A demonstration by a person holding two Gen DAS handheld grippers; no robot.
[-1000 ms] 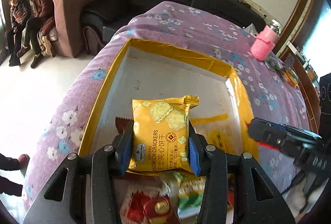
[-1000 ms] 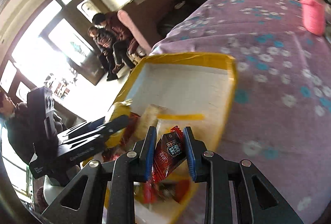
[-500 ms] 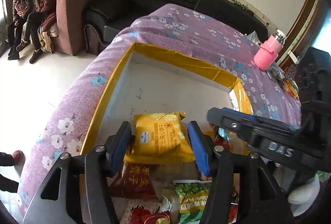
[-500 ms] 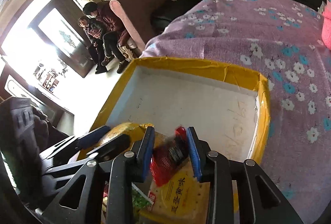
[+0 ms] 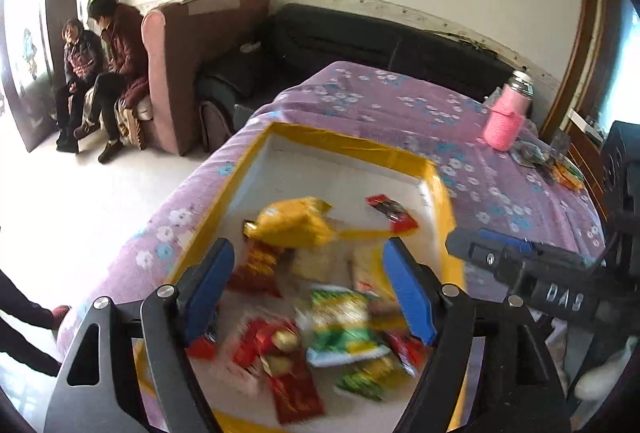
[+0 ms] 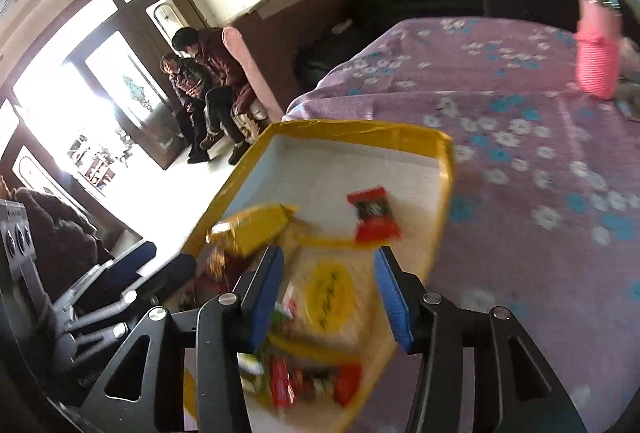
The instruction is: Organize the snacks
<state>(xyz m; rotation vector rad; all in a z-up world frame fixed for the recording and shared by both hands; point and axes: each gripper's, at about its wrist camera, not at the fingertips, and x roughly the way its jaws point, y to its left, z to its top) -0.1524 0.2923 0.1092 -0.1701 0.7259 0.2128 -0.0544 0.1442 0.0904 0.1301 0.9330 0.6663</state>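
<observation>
A yellow-rimmed white box (image 5: 344, 143) (image 6: 360, 131) lies on the purple flowered cloth and holds several snack packets. The yellow cracker packet (image 5: 292, 221) (image 6: 252, 227) rests in the box beyond my left gripper (image 5: 308, 289), whose jaws are opening with nothing pressed between them. A small red packet (image 5: 392, 211) (image 6: 374, 217) lies in the box near its right wall, ahead of my right gripper (image 6: 326, 291), whose jaws are also opening and hold nothing. Red and green packets (image 5: 344, 325) lie blurred lower in the box.
A pink-sleeved bottle (image 5: 506, 113) (image 6: 598, 49) stands on the cloth at the far right, with small items (image 5: 560, 169) beside it. Sofas and two seated people (image 5: 100, 73) are at the back left. The right tool's body (image 5: 536, 285) reaches in from the right in the left wrist view.
Both grippers let go: the yellow cracker packet and the red packet dropped into the box. Both jaws widened and both tools drew back and up from the box.
</observation>
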